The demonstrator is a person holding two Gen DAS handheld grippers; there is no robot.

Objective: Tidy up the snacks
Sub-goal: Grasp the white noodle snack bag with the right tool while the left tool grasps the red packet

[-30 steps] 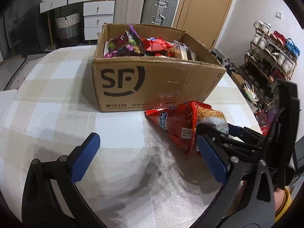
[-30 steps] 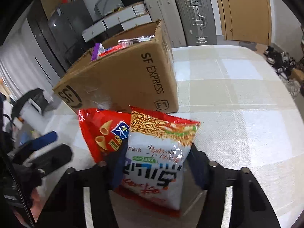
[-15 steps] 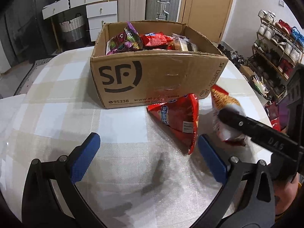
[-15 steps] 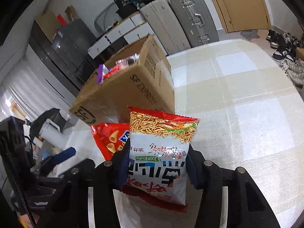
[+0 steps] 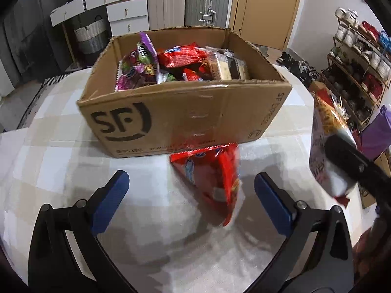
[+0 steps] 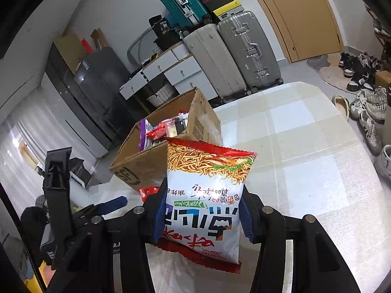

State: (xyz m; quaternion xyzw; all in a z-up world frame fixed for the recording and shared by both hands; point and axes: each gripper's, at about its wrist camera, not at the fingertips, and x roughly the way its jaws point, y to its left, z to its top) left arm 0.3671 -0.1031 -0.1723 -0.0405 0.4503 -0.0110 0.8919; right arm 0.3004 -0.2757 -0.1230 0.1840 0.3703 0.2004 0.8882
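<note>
Right gripper clamps noodle bag; only left view shows left gripper open over red bag.

A home entryway room: suitcases, shoe rack, drawers, wooden door.

The worktop has a pale checked cloth on it, beige and white squares, kinda shiny like there's clear plastic on top. Sitting straight on it is an open cardboard box with a big SF logo on the near side, packed with snack packs. Right in front of the box, touching its lower edge or nearly so, a red chip bag lies flat on the cloth. It's blurry, so the print isn't readable.
</note>
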